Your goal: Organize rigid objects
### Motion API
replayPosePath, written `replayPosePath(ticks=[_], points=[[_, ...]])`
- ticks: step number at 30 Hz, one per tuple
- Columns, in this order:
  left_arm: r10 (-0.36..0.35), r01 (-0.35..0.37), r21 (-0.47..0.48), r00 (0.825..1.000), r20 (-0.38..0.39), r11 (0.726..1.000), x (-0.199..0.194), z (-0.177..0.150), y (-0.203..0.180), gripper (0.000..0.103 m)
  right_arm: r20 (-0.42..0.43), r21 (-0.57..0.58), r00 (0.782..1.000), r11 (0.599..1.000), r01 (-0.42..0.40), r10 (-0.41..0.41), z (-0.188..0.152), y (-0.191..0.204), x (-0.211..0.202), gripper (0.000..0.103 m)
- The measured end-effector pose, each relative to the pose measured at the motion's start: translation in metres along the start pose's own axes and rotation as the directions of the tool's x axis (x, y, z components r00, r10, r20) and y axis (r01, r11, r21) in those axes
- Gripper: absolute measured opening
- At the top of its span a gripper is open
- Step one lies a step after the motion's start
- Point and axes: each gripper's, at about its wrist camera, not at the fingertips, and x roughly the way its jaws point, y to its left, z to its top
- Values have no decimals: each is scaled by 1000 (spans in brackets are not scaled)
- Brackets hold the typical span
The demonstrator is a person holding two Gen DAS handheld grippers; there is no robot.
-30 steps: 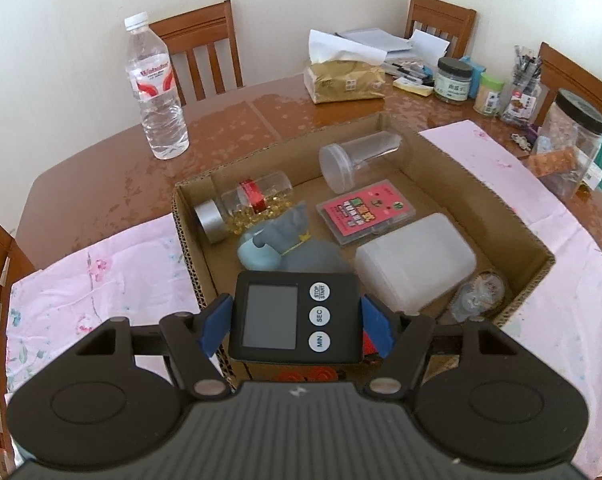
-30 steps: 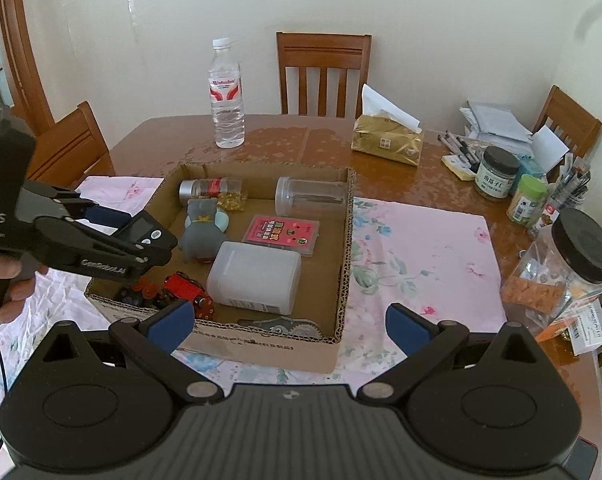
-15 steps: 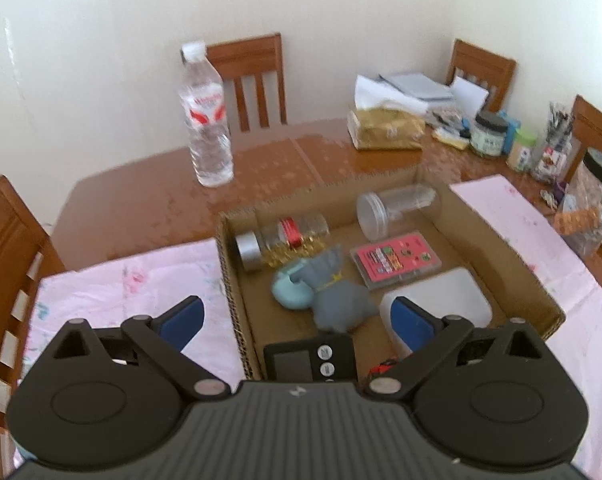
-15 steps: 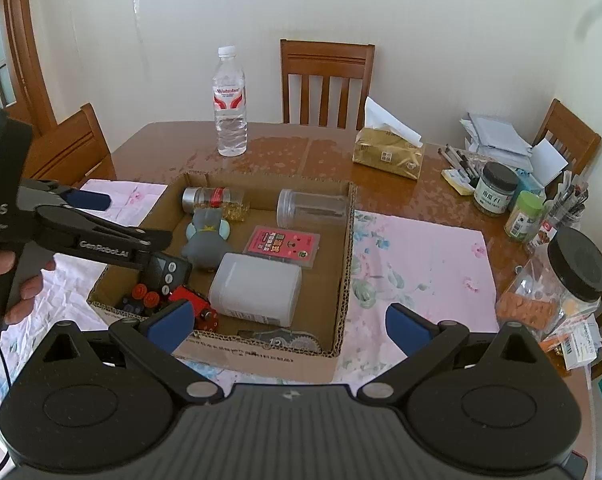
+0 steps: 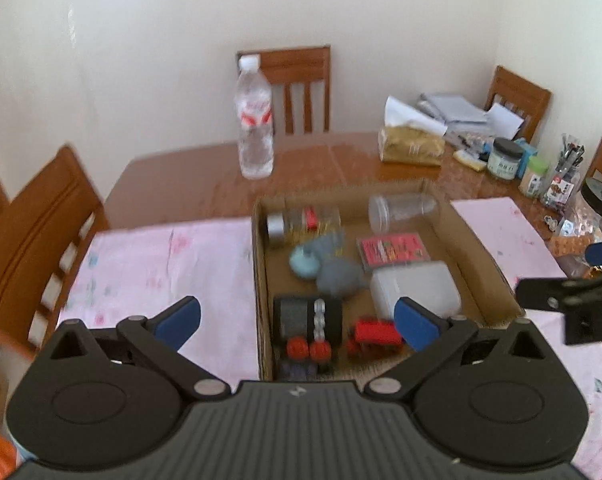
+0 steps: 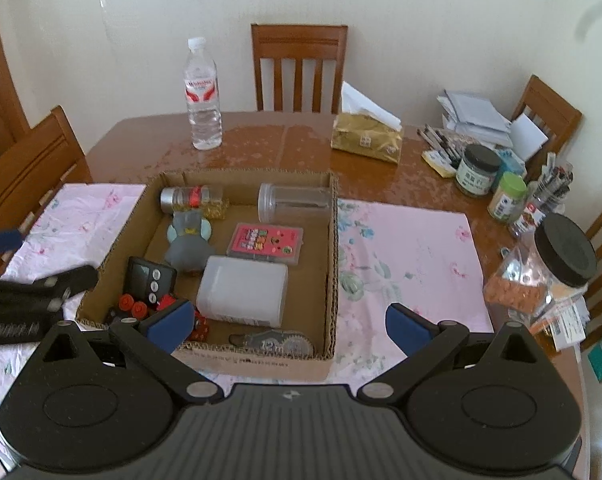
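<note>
A cardboard box (image 5: 260, 280) (image 6: 333, 240) on the table holds rigid items. A black timer (image 5: 307, 316) (image 6: 151, 274) lies in its near left corner by red toy parts (image 6: 133, 306). Beside it are a grey toy figure (image 6: 189, 244), a white plastic case (image 6: 243, 290), a pink card box (image 6: 267, 242), a clear jar (image 6: 293, 202) and a capsule bottle (image 6: 193, 198). My left gripper (image 5: 297, 322) hovers above the box's near edge, its jaws opening with nothing between them. My right gripper (image 6: 288, 326) stands open and empty at the box's front.
A water bottle (image 6: 203, 96) and a tissue pack (image 6: 367, 136) stand behind the box. Jars and pens (image 6: 477, 170) and a large black-lidded jar (image 6: 549, 268) crowd the right side. Pink cloth (image 6: 405, 248) covers the table on both sides. Wooden chairs surround it.
The left gripper let go of the timer, which now lies in the box. It opened wide and pulled back and up. The right gripper hardly moved.
</note>
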Motion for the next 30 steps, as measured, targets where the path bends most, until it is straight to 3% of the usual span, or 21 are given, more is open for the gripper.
replayPosePath(ticks=[11,30], points=[[87,-92,-75,994,-65,993,-37,3,5,102,-63,-9,998,1000,13,-14,0,12,-12,103],[103,-111,-79,990,-99,991,-40,5,5,102,-59,14,998,1000,-9,9,1,14,-22,103]])
